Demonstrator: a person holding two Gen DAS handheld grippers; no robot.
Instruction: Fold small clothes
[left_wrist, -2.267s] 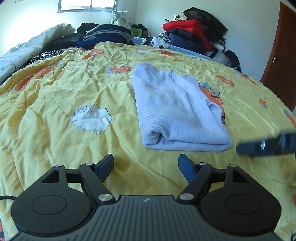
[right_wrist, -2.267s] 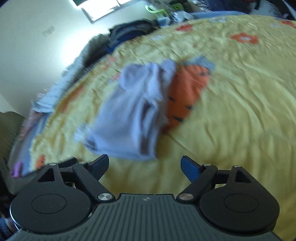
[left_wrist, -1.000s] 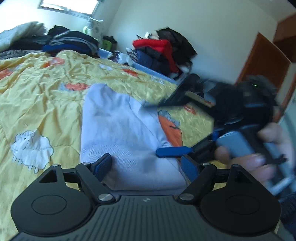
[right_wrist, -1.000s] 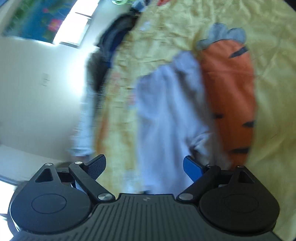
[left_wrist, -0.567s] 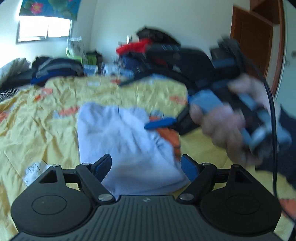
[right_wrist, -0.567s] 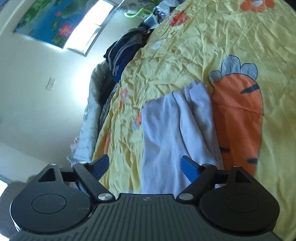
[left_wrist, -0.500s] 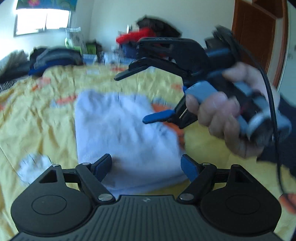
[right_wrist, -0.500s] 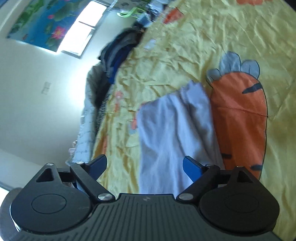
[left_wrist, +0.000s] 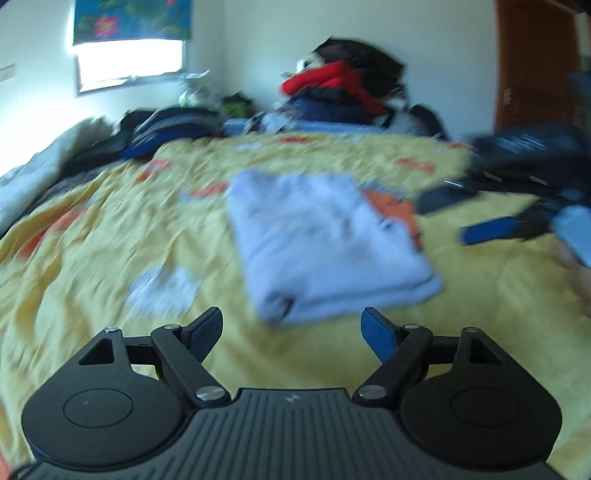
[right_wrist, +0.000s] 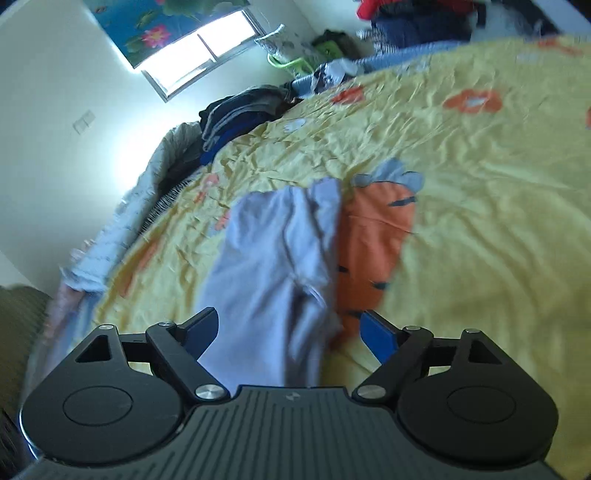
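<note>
The folded garment (left_wrist: 325, 240) is pale lavender-blue, plain with no print. It lies on a yellow quilt (left_wrist: 110, 258) printed with orange flowers, a white sheep and a large orange carrot (right_wrist: 373, 240) with black stripes and grey-blue leaves. Both grippers are black with blue finger pads (left_wrist: 376, 332). Behind, a pile of clothes (left_wrist: 343, 92) shows red, navy and black; the window blind (left_wrist: 133, 18) is blue with pink lotus flowers.

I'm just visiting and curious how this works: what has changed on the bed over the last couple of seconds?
The right gripper, which hung over the pale blue garment a second ago, has swung away to its right side, jaws open and empty. The left gripper drew back slightly, also open and empty. Nothing was grasped. The garment stays folded on the yellow bedspread, beside the carrot print.
</note>
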